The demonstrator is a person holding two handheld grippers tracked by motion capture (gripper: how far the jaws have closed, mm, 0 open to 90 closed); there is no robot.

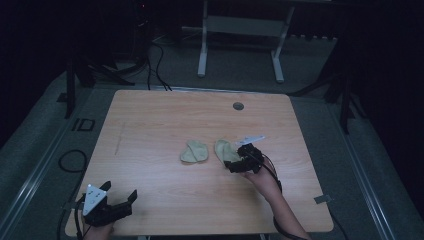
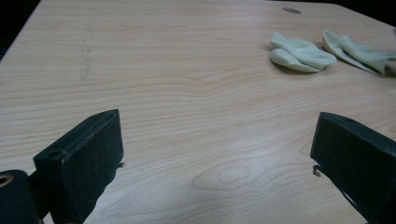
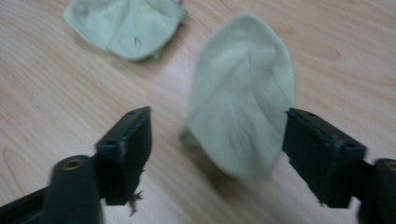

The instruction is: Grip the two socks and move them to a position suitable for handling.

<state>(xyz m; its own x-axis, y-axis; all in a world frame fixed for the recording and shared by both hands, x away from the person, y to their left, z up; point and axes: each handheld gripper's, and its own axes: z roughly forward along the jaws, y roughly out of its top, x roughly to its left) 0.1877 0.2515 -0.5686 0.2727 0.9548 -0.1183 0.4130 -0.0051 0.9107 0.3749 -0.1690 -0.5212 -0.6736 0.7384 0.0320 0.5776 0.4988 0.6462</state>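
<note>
2 pale green socks lie mid-table. The right sock (image 1: 223, 150) is a soft, ribbed, rounded pouch, lying flat just right of the folded left sock (image 1: 194, 151). The right gripper (image 1: 236, 161) hovers at its near edge, jaws spread with the sock between them, not pressing. The left gripper (image 1: 131, 197) rests released at the near left corner of the table (image 1: 150, 120).
</note>
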